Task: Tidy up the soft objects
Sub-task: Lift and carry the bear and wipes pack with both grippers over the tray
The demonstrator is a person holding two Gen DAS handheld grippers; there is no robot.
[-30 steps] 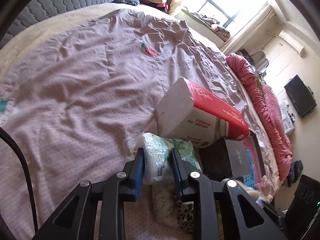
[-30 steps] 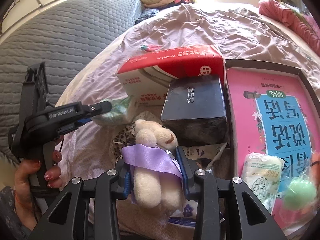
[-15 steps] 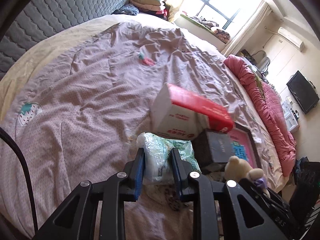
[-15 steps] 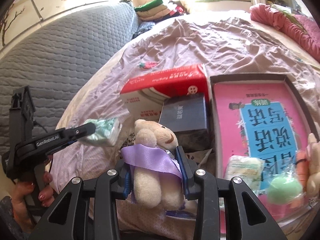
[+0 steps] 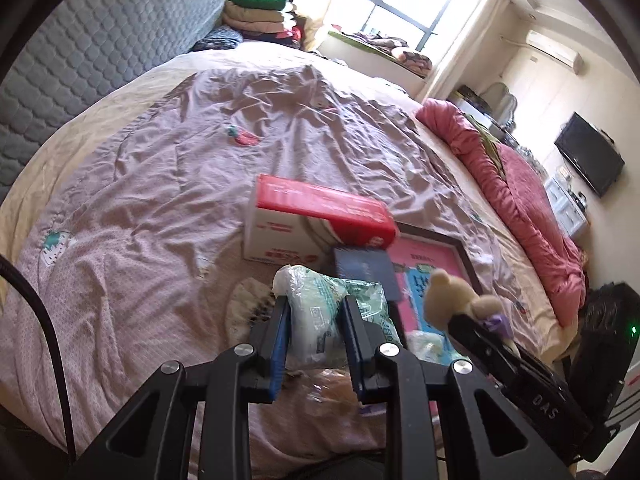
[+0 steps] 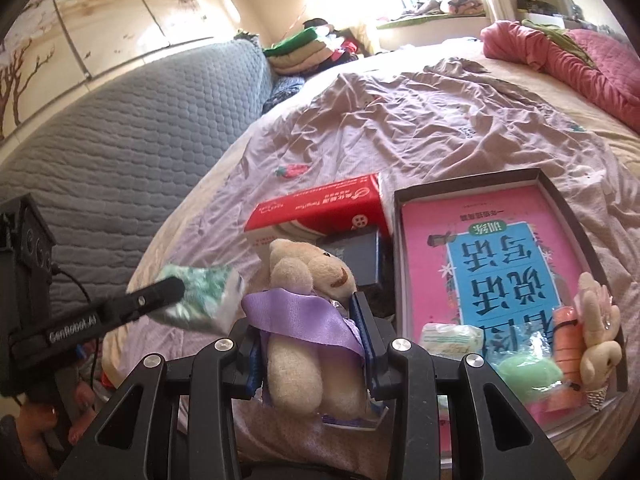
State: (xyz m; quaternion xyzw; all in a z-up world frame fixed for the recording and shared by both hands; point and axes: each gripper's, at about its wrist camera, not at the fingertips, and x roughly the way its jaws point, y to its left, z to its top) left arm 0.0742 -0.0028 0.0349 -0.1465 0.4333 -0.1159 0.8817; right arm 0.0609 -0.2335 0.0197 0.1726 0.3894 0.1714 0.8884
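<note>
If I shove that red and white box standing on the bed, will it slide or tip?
The red and white box stands on a narrow face on wrinkled bedding, so it will probably tip rather than slide. It looks like a light carton. The dark box beside it might stop a fall that way.

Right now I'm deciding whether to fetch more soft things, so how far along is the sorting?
Partly done. Already in the tray: a wrapped pack, a green ball and a small plush. In hand: the left gripper clamps a tissue pack, the right gripper a teddy bear. Left: a patterned cloth on the bed.
</note>
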